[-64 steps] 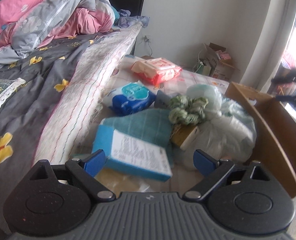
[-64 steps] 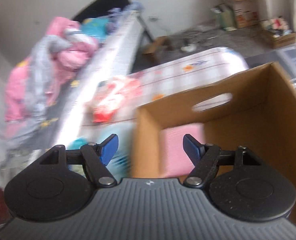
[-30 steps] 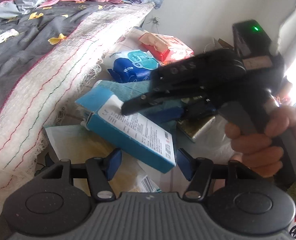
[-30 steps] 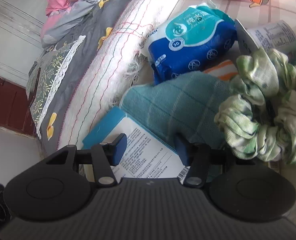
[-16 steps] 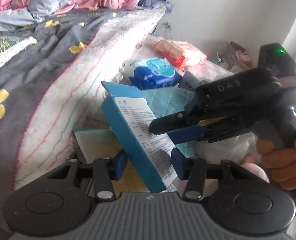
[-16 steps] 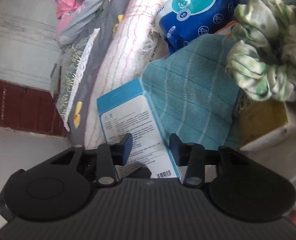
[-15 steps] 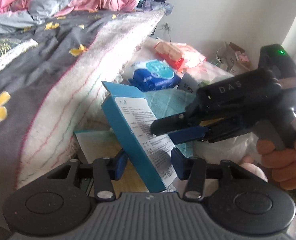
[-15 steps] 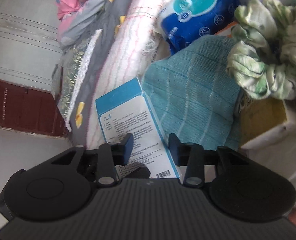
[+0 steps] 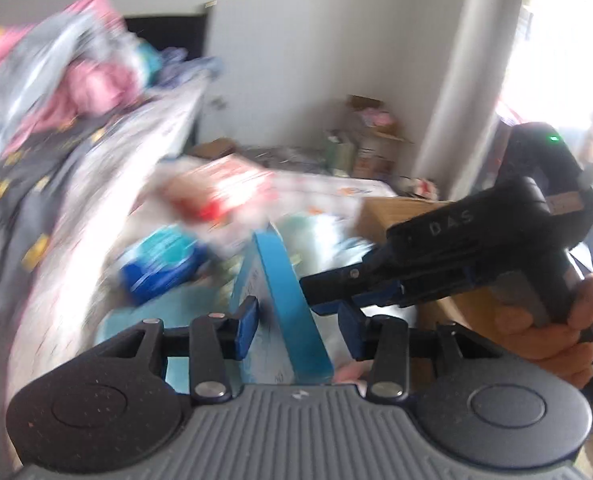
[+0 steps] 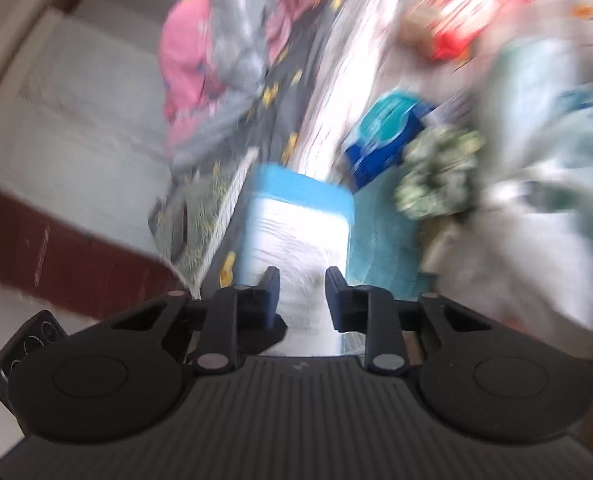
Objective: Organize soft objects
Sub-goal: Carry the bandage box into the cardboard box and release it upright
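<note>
Box's up off the pile since half a second ago; you've lifted the blue box [image 9: 284,304] on edge. Your left tongs [image 9: 296,322] are closing across it, left pad touching. Right tongs [image 10: 301,294] come in from 3 o'clock, closing on its far end. Blue wipes pack [image 9: 164,264] sits at 10 o'clock, green scrunchie [image 10: 440,176] at 1.

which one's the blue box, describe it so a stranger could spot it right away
Start at the bed with the grey flowered cover; a heap of soft things lies beside it. Above that heap, the blue box stands on edge between both hand-held grippers. Unlike the rounded blue wipes pack and the teal cloth nearby, it is flat and stiff, with a white printed label.
</note>
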Motion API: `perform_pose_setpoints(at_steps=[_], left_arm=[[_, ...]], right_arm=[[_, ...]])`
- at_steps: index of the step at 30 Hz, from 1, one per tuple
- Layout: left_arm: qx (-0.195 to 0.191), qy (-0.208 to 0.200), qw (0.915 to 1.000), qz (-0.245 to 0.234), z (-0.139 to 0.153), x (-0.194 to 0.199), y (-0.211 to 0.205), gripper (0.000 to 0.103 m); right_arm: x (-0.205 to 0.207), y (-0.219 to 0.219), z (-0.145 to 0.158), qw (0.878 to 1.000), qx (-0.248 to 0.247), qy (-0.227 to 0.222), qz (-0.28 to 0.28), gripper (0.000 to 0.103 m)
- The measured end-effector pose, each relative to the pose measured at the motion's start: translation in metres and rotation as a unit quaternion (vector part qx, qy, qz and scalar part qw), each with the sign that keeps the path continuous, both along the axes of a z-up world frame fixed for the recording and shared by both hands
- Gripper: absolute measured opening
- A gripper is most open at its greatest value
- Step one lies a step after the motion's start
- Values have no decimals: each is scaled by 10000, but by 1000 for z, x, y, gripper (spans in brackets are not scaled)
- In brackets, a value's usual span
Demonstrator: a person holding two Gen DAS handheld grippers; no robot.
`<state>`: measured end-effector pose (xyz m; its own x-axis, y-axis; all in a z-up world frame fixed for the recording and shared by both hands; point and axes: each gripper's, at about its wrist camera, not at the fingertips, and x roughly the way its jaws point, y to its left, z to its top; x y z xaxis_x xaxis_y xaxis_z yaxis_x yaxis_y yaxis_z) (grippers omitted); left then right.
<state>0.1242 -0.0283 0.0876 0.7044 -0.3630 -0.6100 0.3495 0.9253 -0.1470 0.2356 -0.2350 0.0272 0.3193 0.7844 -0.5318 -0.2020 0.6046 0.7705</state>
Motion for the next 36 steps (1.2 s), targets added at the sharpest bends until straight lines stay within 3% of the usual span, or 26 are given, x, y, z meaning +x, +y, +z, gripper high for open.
perform_pose_setpoints(at_steps=[4, 12, 18, 22, 24, 26, 29, 36], left_arm=[[-39, -44, 9978, -658, 5, 19, -59, 44], [-324, 424, 9863, -1562, -4, 68, -159, 43], [-329, 648, 9813, -1782, -26, 112, -225, 42], [-587, 918, 9774, -1810, -45, 141, -252, 42], [-367, 1047, 9783, -1747, -61, 155, -265, 50], [-10, 1218, 9822, -1429, -76, 168, -273, 54], [79, 1425, 9815, -1278, -84, 177, -267, 58], [257, 869, 9901, -1071, -49, 166, -226, 67]], right_arm=[[-10, -78, 5, 9972, 143, 4, -731, 22], [-20, -196, -2, 9838, 139, -9, -1789, 21], [5, -256, -20, 9738, -27, 85, -2274, 21], [31, -287, -35, 9661, -359, 125, -2552, 21], [47, -297, -49, 9637, -503, 183, -2614, 21], [62, -302, -66, 9596, -726, 366, -2693, 21], [71, -308, -91, 9570, -809, 592, -2722, 21], [71, -299, -102, 9561, -954, 719, -2676, 21]])
